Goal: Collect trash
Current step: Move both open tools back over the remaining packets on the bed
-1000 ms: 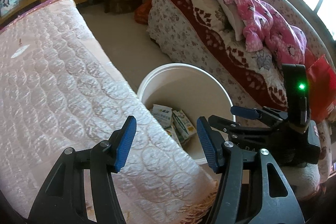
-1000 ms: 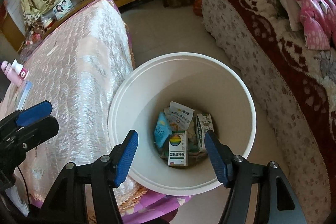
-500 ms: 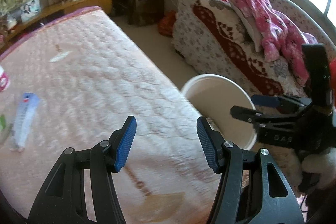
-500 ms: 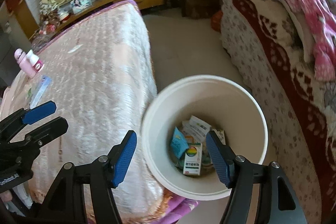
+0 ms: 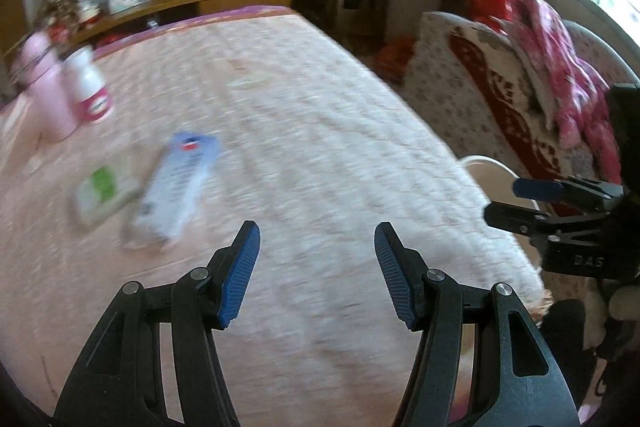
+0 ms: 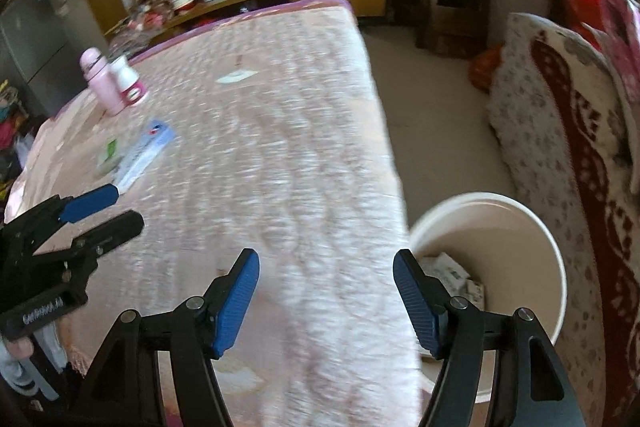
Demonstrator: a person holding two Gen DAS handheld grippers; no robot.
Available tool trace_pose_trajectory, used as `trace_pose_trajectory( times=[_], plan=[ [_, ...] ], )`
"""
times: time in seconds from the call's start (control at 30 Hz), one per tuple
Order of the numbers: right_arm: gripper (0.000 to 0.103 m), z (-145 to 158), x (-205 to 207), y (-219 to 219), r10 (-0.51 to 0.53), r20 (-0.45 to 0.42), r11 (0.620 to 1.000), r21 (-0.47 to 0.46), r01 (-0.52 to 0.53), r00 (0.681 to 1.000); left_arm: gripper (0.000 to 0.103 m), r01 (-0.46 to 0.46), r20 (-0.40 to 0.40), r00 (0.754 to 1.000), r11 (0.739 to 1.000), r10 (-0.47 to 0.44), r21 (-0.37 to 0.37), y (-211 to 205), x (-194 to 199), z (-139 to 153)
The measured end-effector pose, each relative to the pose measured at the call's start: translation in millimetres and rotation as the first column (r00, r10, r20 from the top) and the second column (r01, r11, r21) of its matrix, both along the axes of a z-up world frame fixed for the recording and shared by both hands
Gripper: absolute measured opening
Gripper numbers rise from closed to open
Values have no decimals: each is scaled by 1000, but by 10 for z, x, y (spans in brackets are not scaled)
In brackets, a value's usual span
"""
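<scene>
A long pale blue box and a small green and white packet lie side by side on the pink quilted bed. My left gripper hangs open over the bed, to the right of the box, with nothing between its pads. My right gripper is open and empty above the bed's edge. The white bucket stands on the floor to its right, with cartons inside. Each gripper shows in the other's view: right, left.
A pink bottle and a white bottle with a pink label stand at the bed's far left. A white paper scrap lies further back. A patterned sofa with a pink garment runs along the right.
Both grippers have swung left, away from the bucket and over the bed. The blue box, the green packet and the bottles have come into view. The views are blurred by motion.
</scene>
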State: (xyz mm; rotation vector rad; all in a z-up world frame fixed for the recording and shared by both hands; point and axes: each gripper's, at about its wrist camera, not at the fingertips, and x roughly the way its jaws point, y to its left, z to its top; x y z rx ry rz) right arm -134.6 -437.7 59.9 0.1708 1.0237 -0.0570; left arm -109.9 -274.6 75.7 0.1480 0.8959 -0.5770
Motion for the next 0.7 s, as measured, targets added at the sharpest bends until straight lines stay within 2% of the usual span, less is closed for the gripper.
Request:
trace_pose_trajectory(
  times=[0.23,0.4,0.7],
  plan=[
    [68,-104,194,440,74,-23,997,20,-74,997,58,-125,-16,992,992,126,25,750,275,-114],
    [68,-177,348,722,118,-31,992,45,-117,993,58,-177,-10,984,983,178,40,1102,368,-175],
    [68,-272,730,1183,163,-40,982,104,-158,986,58,-178,-4,984,983,178,53,1396,512,-262]
  ],
)
